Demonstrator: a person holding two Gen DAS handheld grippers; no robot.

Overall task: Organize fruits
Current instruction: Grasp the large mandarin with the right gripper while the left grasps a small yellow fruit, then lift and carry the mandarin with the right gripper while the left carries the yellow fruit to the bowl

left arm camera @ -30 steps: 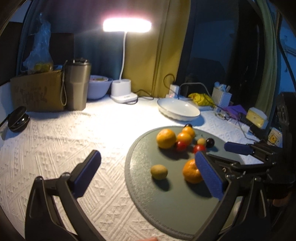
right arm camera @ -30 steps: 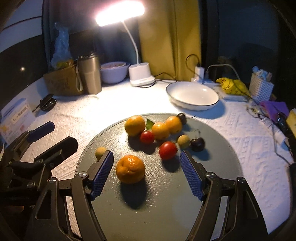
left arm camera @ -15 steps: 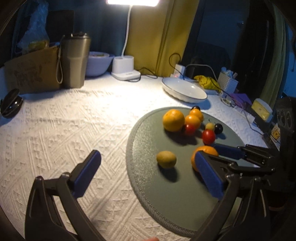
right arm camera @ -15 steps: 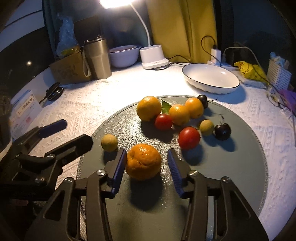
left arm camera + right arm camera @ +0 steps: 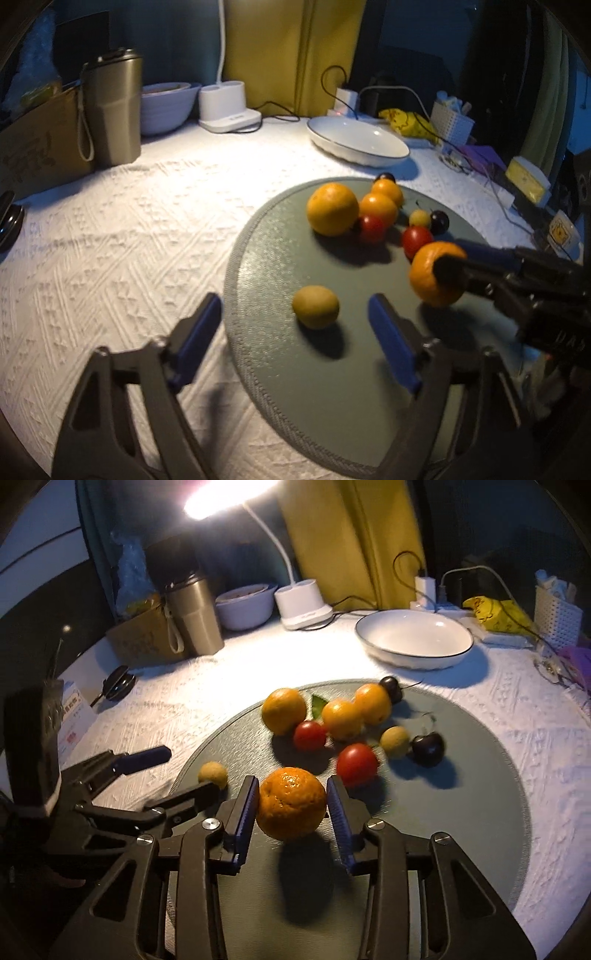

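Note:
A round grey mat [image 5: 480,812] [image 5: 280,369] holds several fruits. My right gripper [image 5: 291,805] is shut on an orange mandarin [image 5: 291,803], lifted a little above the mat; the mandarin also shows in the left wrist view [image 5: 428,280]. My left gripper [image 5: 295,328] is open around a small yellow-green fruit [image 5: 316,306] [image 5: 213,773], without touching it. A cluster further back holds a large orange [image 5: 283,710] [image 5: 332,208], two smaller oranges, red tomatoes [image 5: 356,764], a pale fruit and dark cherries [image 5: 427,748]. An empty white bowl [image 5: 413,638] [image 5: 356,140] stands beyond the mat.
On the white textured cloth stand a steel tumbler [image 5: 112,107], a cardboard box [image 5: 37,147], a lavender bowl [image 5: 166,107] and a lamp base [image 5: 229,107] at the back. Cables, a yellow bag [image 5: 495,614] and a white basket [image 5: 557,614] lie back right.
My right gripper closed on the mandarin and raised it slightly. My left gripper moved forward and right, narrowed, and now straddles the small yellow-green fruit.

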